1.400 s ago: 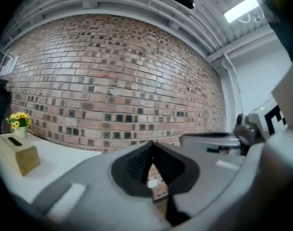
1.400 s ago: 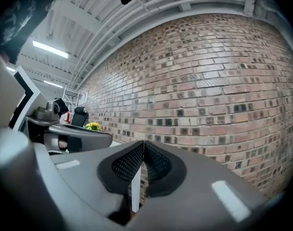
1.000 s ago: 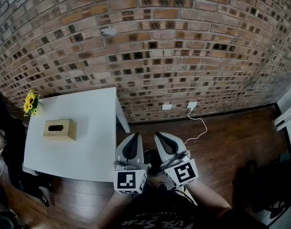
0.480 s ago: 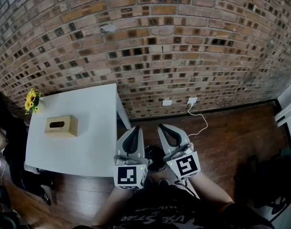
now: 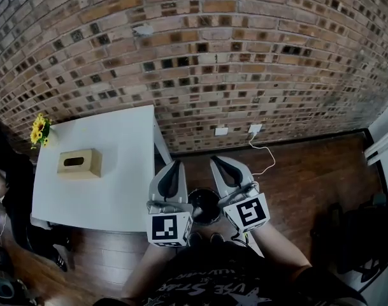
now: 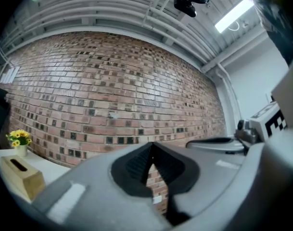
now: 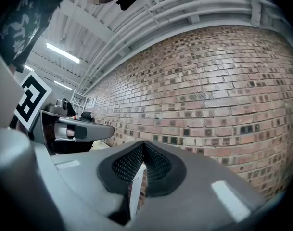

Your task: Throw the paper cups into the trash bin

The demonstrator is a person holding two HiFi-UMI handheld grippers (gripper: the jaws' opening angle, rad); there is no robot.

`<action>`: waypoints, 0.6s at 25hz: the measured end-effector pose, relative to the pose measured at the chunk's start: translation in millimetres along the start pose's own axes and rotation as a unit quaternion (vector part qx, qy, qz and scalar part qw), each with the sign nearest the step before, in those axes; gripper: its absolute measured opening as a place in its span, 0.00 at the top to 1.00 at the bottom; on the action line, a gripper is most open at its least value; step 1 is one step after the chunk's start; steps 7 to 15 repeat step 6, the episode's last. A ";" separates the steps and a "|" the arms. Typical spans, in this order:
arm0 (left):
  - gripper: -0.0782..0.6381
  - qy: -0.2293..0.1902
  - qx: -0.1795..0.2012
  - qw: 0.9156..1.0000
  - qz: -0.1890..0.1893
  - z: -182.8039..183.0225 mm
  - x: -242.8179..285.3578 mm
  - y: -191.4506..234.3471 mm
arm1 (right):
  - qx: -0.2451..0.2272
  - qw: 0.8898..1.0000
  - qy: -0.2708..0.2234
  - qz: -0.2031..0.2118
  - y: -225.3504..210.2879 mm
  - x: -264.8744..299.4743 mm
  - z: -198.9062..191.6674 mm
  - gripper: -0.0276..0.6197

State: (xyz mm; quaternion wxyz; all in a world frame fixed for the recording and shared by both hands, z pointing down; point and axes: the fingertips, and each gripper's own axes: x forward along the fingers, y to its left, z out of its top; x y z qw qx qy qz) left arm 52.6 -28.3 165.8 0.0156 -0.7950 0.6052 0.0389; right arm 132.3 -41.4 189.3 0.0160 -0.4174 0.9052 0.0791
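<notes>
Flanking the trash bin (image 5: 204,205), left claw (image 5: 175,164) and right claw (image 5: 216,161) both pinched together, holding nothing

I stand in a bare, loft-like indoor room, more studio or workshop hall than home. A rough brick wall (image 5: 200,56) runs across in front of me, above a dark wooden plank floor (image 5: 308,177). Overhead is an exposed ribbed ceiling (image 6: 112,8) with pipes and a strip light (image 6: 235,14). Furnishing is sparse: a white table (image 5: 111,171) with a tissue box (image 5: 79,163) and yellow flowers (image 5: 38,131), a black trash bin (image 5: 204,204), and wall sockets (image 5: 222,131) with a trailing white cable (image 5: 265,160).
</notes>
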 end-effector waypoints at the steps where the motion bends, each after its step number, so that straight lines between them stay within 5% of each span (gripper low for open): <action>1: 0.88 0.000 -0.001 1.000 0.000 0.0 0.2 0.6 | 0.000 1.000 0.001 0.000 0.3 0.7 -0.3 0.95; 15: 0.88 -0.005 -0.002 1.000 -0.006 -2.6 2.5 2.3 | 0.002 1.000 0.000 0.003 2.9 6.3 1.1 0.95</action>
